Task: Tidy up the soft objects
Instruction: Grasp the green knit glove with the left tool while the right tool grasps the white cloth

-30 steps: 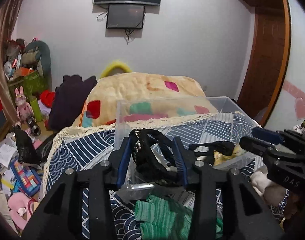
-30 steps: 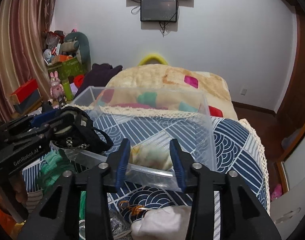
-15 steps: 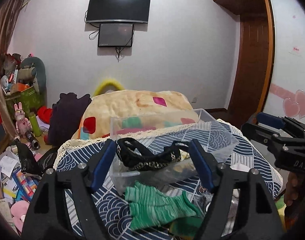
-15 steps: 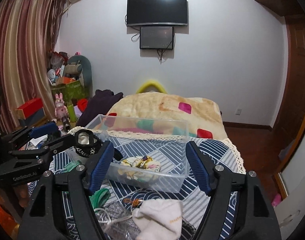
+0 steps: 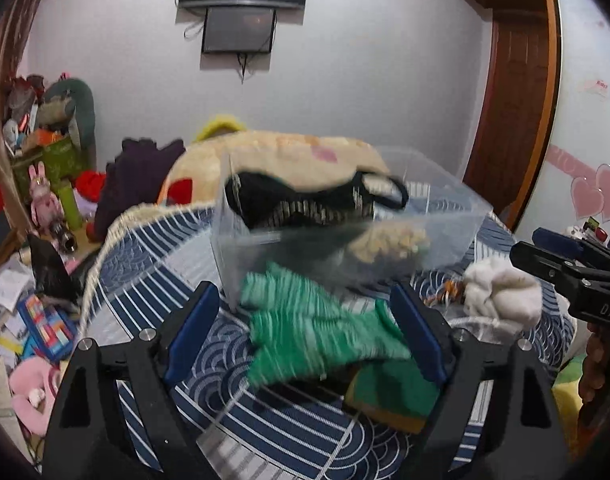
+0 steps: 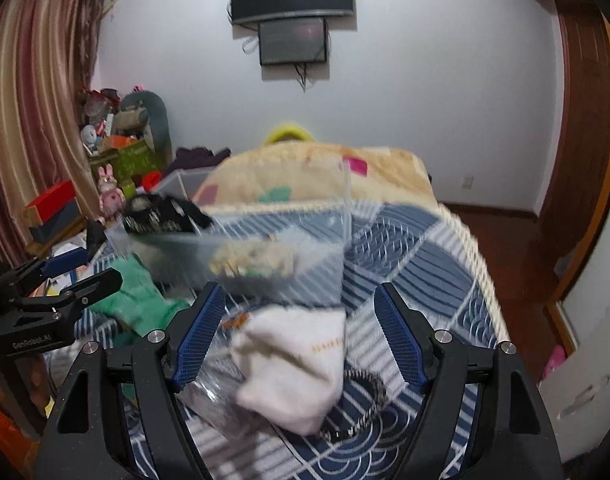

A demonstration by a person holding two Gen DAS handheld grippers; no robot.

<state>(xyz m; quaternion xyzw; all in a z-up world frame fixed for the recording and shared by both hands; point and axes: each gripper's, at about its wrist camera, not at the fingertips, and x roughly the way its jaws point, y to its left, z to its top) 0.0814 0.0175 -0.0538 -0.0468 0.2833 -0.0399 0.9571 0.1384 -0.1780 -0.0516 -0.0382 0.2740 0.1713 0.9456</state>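
Landmark: clear plastic bin [image 5: 445, 216] on the blue patterned bedspread [image 5: 153, 264]. Both frames motion-blurred; details soft. Left gripper [image 5: 305, 334] spread wide, empty, hovering on the near side of the bin above the green striped glove [image 5: 317, 332]; glove lies on the bedspread touching the bin's near wall. Right gripper [image 6: 299, 330] also spread wide, empty, over the white sock [image 6: 297, 364], which lies just in front of the bin's near wall, partly atop a crumpled clear plastic wrapper [image 6: 213, 404]. Black patterned garment [image 5: 305, 204] draped across the bin's left rim, not fully inside; a pale yellowish floral cloth [image 5: 389, 242] sits on the bin floor. A dark beaded bracelet [image 6: 361, 412] lies beside the sock, on the side away from the bin. A green-and-yellow sponge-like item [image 5: 393, 396] lies near the glove, further from the bin. Judgement: next step likely a pick of glove or sock. Risks: jaws closing on bedspread fabric along with the glove; right jaws catching the wrapper or bracelet with the sock; a nudge to the light bin tipping the draped garment off the rim; blur suggests fast motion, so a mistimed close is plausible.
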